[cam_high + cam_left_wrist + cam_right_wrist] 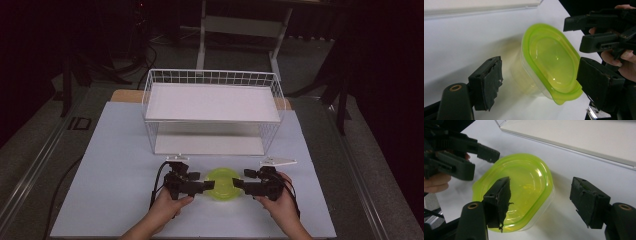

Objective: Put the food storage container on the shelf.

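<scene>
- The left hand (167, 205) comes in from the bottom edge of the high view, gripping the left gripper (209, 185); its jaws point right toward the green tub, their tips at its left rim; a black cable (158, 182) loops off its rear.
- In the left gripper view that gripper's (537, 78) jaws are spread wide; the tub sits between them, the dark pads (491, 80) clear of its sides; whether the tips touch its rim, I cannot tell.
- The tub (223, 183) is a clear container with a yellow-green lid (550, 61); it rests on the white table (115, 165), near the front edge, between the two grippers and in front of the wire shelf.
- The wire shelf (212, 102) stands farther back on the table, white, with an upper board and a lower one.
- The right gripper (237, 184) faces left, its tips at the tub's right rim; the right hand (280, 200) holds it from below.
- In the right gripper view its (540, 200) jaws are likewise spread; one pad lies over the lid, the other is well off to the side above bare table.
</scene>
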{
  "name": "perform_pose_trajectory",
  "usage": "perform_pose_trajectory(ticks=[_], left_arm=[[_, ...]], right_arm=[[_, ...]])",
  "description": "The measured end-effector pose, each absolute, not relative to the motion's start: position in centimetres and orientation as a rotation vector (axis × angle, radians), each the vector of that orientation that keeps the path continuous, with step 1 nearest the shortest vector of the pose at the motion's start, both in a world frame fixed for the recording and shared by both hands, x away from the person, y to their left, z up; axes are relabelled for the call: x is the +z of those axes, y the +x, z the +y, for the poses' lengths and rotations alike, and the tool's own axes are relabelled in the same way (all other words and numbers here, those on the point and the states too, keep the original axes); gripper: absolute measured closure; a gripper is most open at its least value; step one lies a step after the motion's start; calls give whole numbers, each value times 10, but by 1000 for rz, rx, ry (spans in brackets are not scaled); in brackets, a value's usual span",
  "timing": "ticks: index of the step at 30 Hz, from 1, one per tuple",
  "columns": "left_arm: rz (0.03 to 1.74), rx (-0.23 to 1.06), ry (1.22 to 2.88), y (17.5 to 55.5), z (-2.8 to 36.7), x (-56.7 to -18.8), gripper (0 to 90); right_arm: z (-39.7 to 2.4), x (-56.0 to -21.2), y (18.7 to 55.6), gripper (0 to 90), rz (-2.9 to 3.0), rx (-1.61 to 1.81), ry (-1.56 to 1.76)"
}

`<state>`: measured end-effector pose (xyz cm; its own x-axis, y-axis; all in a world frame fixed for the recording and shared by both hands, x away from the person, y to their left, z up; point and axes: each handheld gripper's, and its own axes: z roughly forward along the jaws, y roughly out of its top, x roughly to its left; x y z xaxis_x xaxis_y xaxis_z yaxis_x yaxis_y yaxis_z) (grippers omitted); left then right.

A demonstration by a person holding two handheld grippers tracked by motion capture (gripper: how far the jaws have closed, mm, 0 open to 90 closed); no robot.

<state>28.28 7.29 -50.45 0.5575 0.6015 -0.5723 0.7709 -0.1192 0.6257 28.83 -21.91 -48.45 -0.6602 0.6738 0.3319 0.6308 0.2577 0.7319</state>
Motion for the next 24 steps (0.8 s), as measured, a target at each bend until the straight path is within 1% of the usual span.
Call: perform_pose_trajectory(ticks=[2,3,5,6,7,8,10,13,15,16,17,20,22,24], left_arm=[[1150,-203,1818,282,71,-506,290],[1157,-217,1815,282,71,-507,350],[1164,-226,1822,282,70,-509,370],[1161,-235,1828,282,70,-510,416],[1165,-236,1828,281,70,-511,439],[1156,-251,1828,281,69,-512,494],[1142,-265,1818,280,70,-511,612],[1145,-276,1814,277,71,-510,684],[1166,-269,1815,275,71,-509,703],[1168,-267,1820,273,72,-508,714],[1163,-278,1821,271,71,-507,731],[1163,-245,1831,264,70,-505,751],[1165,-225,1820,262,73,-502,810],[1156,-215,1816,261,75,-499,816]], right_arm=[[-218,-487,290,329,2464,1383,1291],[-218,-488,291,331,2469,1376,1302],[-218,-490,292,332,2472,1370,1315],[-217,-492,292,334,2477,1362,1323],[-217,-493,292,334,2480,1355,1334],[-217,-494,293,339,2486,1356,1337],[-217,-496,292,393,2510,1347,1353],[-219,-494,290,595,2524,1407,1414],[-219,-490,289,651,2526,1419,1436],[-220,-488,287,711,2526,1422,1447],[-220,-487,286,744,2522,1413,1444],[-219,-483,280,771,2512,1409,1446],[-218,-478,275,798,2495,1391,1418],[-214,-473,271,802,2498,1359,1366]])
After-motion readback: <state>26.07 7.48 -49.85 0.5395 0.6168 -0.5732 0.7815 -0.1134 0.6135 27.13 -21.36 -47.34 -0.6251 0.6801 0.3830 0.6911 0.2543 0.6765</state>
